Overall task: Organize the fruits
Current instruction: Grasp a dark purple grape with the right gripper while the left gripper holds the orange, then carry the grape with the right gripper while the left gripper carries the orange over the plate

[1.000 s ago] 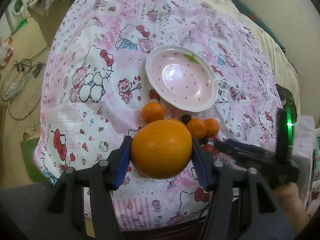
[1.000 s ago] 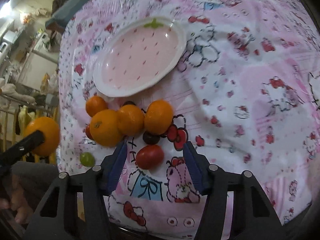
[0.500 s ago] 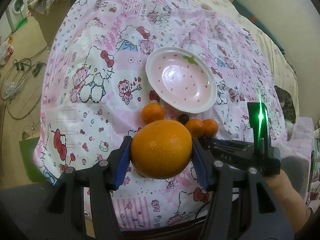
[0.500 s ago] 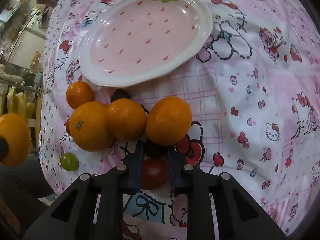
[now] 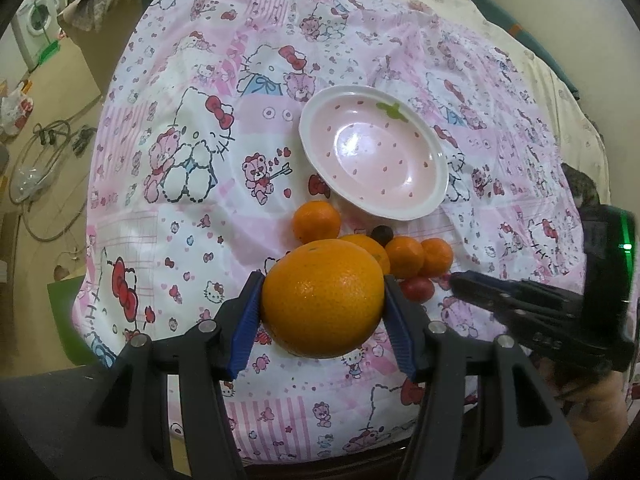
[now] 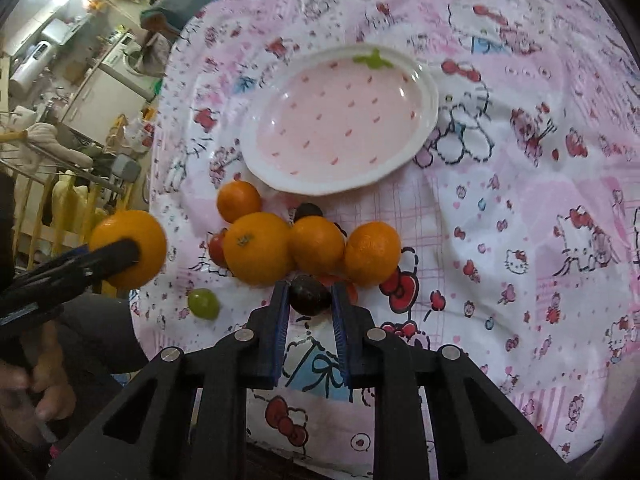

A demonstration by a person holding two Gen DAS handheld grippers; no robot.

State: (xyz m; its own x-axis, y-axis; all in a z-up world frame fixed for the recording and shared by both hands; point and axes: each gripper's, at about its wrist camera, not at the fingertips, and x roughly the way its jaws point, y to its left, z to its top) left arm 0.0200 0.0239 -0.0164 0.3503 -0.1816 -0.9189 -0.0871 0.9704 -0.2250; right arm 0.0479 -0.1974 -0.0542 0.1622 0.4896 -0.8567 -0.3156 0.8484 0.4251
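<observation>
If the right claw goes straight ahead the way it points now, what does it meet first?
Probably the cluster of oranges just beyond the dark fruit it holds, and the plate only after them. Depth is unclear, so it may pass above them.

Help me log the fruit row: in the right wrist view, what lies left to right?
Big orange in the left tongs → green grape → large tangerine → middle tangerine → right tangerine.

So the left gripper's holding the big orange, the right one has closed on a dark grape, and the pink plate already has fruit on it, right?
Not quite: the pink plate is empty in the right wrist view. The rest holds: left gripper holds the big orange, right gripper is shut on the dark grape.
</observation>
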